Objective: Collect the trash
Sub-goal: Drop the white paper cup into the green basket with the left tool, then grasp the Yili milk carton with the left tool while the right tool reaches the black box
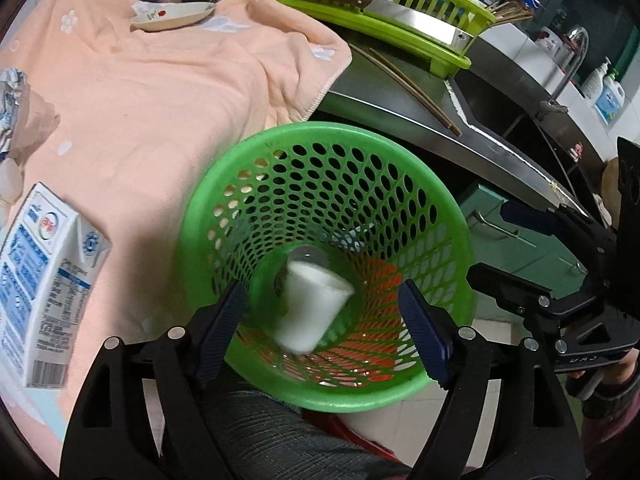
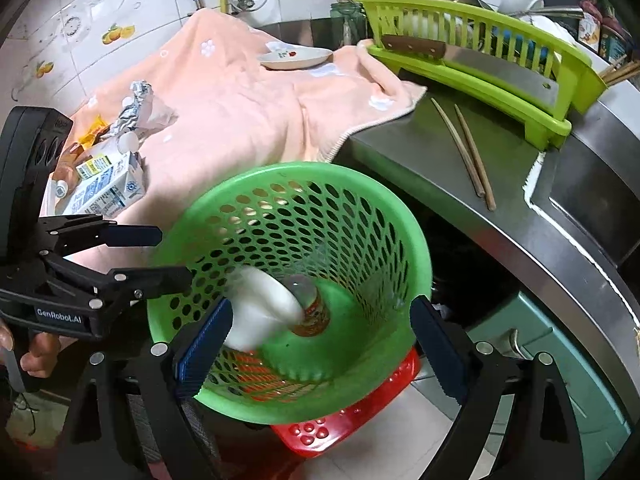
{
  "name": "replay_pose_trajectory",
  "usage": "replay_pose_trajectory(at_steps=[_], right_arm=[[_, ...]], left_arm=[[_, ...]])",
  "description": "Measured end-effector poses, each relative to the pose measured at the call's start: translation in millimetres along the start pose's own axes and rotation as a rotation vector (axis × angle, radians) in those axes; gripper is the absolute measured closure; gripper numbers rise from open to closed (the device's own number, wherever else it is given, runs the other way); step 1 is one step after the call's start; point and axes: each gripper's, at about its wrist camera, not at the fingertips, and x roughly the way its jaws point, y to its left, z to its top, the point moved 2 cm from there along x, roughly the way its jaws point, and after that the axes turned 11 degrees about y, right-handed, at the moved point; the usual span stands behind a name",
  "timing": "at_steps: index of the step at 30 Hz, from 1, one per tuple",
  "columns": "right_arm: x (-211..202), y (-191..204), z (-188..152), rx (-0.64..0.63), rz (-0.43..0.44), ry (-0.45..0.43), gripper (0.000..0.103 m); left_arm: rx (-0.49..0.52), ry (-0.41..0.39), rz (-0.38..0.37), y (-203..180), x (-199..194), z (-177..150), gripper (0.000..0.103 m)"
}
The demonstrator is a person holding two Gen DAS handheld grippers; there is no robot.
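While both tools hang over the green basket (image 1: 320, 148), neither has anything in its grasp: the left gripper (image 1: 324, 328) has its blue pads spread wide with only the basket's inside showing between them, and the right gripper (image 2: 320, 344) stands just as wide, straddling the near rim. Inside the basket a white cup (image 1: 310, 308), blurred and tipped on its side, lies against a clear jar with a red and yellow label (image 2: 312, 312) near the bottom. The basket sits on a red stool (image 2: 340, 424) just off the edge of the steel counter (image 2: 420, 160). More trash waits on the peach towel (image 1: 160, 100) spread over the counter: a blue and white milk carton (image 1: 44, 280) lying flat, and beyond it crumpled foil (image 2: 138, 100) with other small wrappers. A shallow dish (image 1: 172, 16) rests at the far end of the towel. A pair of chopsticks (image 2: 468, 160) lies on the bare steel, near a lime dish rack (image 2: 480, 68) with a cleaver (image 2: 480, 64) propped against its front. A person's hand (image 2: 36, 352) grips the left tool's handle.
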Motion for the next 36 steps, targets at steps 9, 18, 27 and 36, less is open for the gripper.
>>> replay_pose_trajectory(at_steps=[9,18,27,36], right_arm=[[-2.2,15.3,6.9,-0.017,0.012,-0.006,0.015],[1.3,30.2,12.0,-0.051,0.033,-0.001,0.014],[9.7,42.6,17.6,-0.076,0.042,0.021,0.014],[15.2,52.7,23.5,-0.094,0.044,0.037,0.014]], left_arm=[[0.046,-0.096,0.134,26.2,-44.1,-6.3,0.024],[0.024,-0.119,0.3,86.2,-69.7,-0.5,0.017],[0.063,-0.047,0.327,122.4,-54.9,2.4,0.016],[0.084,-0.012,0.317,134.8,-42.4,5.4,0.017]])
